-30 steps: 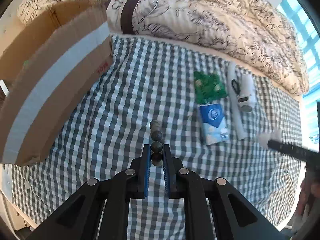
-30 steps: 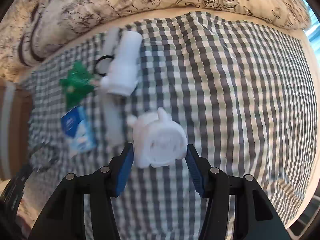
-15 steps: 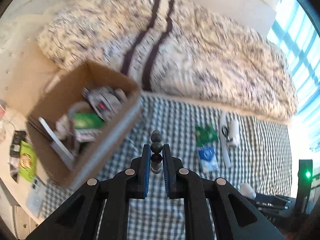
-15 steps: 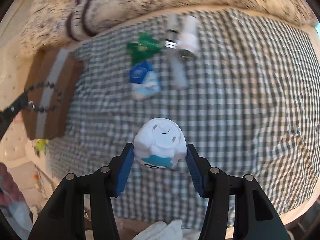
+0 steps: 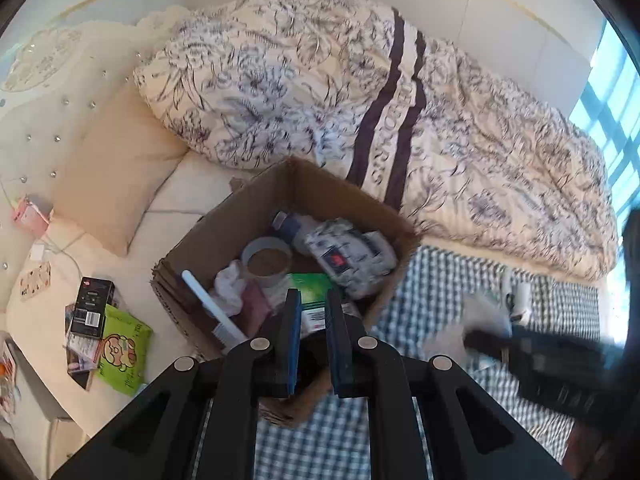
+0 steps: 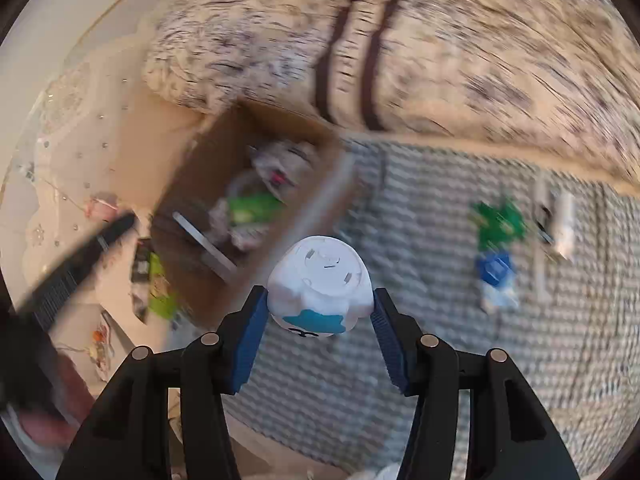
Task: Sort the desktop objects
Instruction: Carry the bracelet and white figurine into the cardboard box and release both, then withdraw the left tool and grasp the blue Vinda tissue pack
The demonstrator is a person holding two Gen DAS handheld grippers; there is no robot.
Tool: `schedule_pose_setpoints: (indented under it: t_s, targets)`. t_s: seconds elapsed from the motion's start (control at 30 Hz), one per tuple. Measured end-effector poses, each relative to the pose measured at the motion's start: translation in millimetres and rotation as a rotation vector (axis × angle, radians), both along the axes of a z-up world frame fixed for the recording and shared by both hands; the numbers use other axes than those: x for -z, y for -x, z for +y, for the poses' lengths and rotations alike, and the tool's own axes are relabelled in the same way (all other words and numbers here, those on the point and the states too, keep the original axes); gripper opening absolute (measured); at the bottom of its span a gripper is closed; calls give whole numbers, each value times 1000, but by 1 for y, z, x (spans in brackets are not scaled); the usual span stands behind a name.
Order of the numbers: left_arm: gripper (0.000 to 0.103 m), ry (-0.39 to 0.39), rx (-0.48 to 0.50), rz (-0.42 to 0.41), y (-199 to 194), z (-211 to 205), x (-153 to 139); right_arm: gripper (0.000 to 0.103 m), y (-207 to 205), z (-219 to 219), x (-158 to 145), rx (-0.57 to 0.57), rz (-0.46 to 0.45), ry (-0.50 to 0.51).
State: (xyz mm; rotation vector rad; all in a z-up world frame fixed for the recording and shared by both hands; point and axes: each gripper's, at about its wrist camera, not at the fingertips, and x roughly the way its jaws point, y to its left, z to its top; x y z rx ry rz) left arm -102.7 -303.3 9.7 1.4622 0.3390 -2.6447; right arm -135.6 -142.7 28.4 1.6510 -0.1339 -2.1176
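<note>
Your right gripper (image 6: 318, 304) hugs the white toy (image 6: 320, 286), your left gripper (image 5: 312, 312) is a little open and empty above the box (image 5: 384, 216), so carry the toy over and drop it in.

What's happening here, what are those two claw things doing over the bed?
A person is tidying loose items from a checked cloth into a cardboard box, holding a two-finger gripper in each hand. The right gripper is clamped on a white and blue gadget, lifted above the cloth near the box. The left gripper hangs over the open box with nothing between its fingers. A green packet, a blue and white pack and a white tube lie on the cloth.
</note>
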Motion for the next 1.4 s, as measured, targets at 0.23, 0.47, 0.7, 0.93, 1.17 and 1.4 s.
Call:
schedule_pose_setpoints:
  t_s: [0.23,0.47,0.7,0.93,1.17,1.4]
  targets:
    - [69,-6,26,-56,11,-25,27,77,39,-81,-9,-5,25,12]
    - [81,7,84,-95,16,-15,42,81,47,-67,-3,104,29,19]
    - [93,31,130,-136,16,27,56,81,24,35,34,291,-41,-70]
    - [93,29,211,-194,8,99,74,81,-21,162,75,496,-141,-155]
    - [94,17,281,-234,-2,188,88,81,-40,229,73,505,-129,-181]
    - [94,-61,295,-259,15,272,113,81,-43,285,81,490,-121,-202]
